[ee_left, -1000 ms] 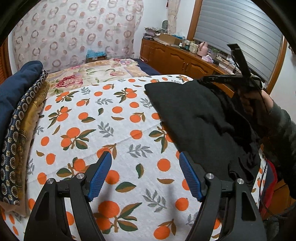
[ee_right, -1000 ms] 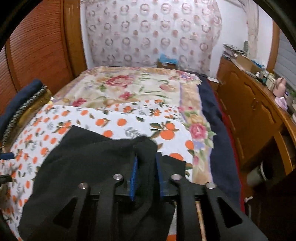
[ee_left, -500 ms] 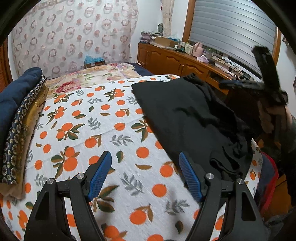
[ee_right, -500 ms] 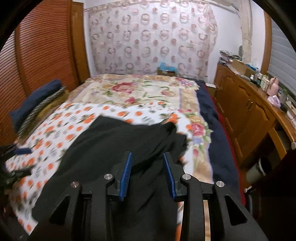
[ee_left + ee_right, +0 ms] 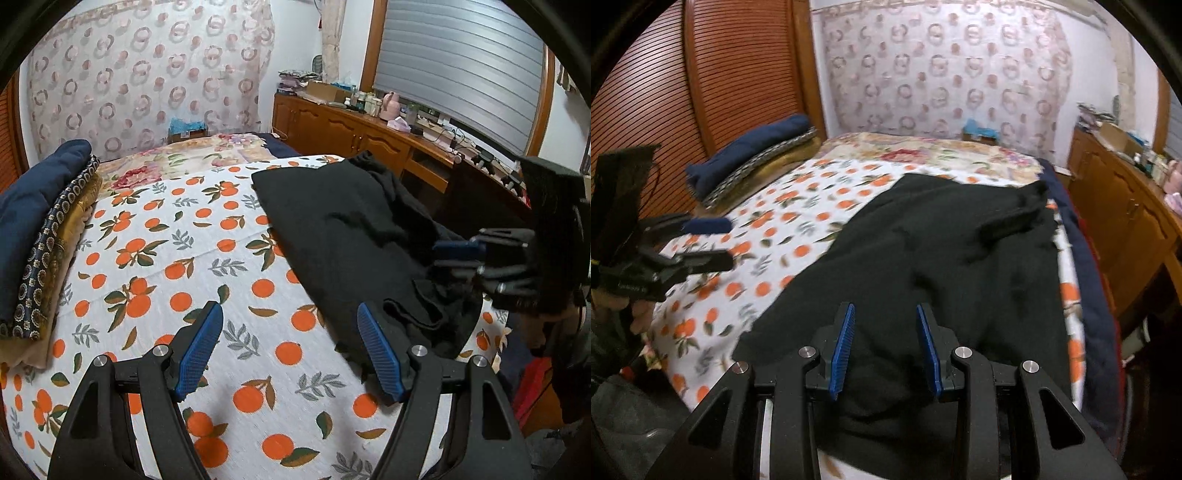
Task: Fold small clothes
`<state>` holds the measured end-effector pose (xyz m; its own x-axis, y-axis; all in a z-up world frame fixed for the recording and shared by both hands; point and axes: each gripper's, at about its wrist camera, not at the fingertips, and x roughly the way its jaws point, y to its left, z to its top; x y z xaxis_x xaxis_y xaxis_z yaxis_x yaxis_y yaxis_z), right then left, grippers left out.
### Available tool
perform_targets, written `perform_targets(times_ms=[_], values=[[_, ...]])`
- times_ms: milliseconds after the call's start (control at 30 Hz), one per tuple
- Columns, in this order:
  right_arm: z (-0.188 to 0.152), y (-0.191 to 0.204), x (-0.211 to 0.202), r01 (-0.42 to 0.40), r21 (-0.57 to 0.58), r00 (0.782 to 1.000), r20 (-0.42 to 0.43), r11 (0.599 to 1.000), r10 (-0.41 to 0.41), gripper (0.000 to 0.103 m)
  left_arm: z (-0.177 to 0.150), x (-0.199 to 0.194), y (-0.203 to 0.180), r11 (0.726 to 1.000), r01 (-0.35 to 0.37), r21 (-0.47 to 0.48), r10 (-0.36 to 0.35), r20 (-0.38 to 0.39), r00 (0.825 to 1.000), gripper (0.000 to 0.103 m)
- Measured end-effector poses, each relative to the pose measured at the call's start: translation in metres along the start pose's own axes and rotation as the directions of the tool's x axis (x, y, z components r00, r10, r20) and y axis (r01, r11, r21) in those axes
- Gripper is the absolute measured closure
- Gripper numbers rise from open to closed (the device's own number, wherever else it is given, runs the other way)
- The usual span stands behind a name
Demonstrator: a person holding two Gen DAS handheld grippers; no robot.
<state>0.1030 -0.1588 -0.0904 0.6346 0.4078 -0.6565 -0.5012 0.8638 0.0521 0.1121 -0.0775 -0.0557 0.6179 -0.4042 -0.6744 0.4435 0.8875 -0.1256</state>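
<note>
Lying across the right half of the bed [image 5: 229, 254], which is covered by an orange-print sheet, is the black garment [image 5: 354, 229]. It is the task's item and it is not yet folded: its far portion is spread fairly flat, while the near edge toward the bed's side is bunched into a loose heap. In the right wrist view one dark end [image 5: 1015, 218] is rucked up near the far right corner. A stack of folded textiles [image 5: 33, 236], navy on top with patterned pieces beneath, sits on the left of the bed, well apart from the garment. A wooden cabinet [image 5: 354, 136] runs along the wall to the right.

Left gripper [image 5: 288, 354]: tongs spread wide, nothing between them, hovering over bare sheet just left of the garment's near edge. Right gripper [image 5: 886, 347]: tongs partly apart with a clear gap, positioned above the near part of the garment; the pads appear not to be pinching cloth.

Assessment: the step in hand looks like laying out and squaring the garment before the first fold. Neither tool has hold of it. The next move calls for each gripper to take a separate near corner or hem edge, pinching a single layer where possible, then drawing the bunched section flat. Risk: catching the sheet along with the cloth.
</note>
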Motion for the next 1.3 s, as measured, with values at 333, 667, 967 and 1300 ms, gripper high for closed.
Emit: perform_targets(times_ms=[333,667,967,1300], values=[[-0.010,-0.006,0.011,-0.057,-0.078,0.993,-0.107,0.995,0.048,0.096,-0.008,0.005,-0.009,1.000,0.020,0.010,-0.020,-0.020,1.000,0.027],[-0.024,-0.051,-0.087,0.099,-0.038,0.995,0.019,0.994,-0.099,0.099,-0.008,0.011,-0.025,0.998,0.046,0.033,-0.045,-0.030,0.999,0.027],[-0.051,-0.085,-0.108,0.218,0.015,0.976,-0.027,0.976,-0.217,0.098,-0.010,0.021,-0.041,0.996,0.055,0.064,-0.051,-0.056,0.997,0.027],[-0.024,-0.081,-0.096,0.277,0.062,0.960,0.028,0.959,-0.279,0.062,-0.010,0.029,-0.040,0.998,0.025,0.055,-0.022,-0.053,0.998,0.027]])
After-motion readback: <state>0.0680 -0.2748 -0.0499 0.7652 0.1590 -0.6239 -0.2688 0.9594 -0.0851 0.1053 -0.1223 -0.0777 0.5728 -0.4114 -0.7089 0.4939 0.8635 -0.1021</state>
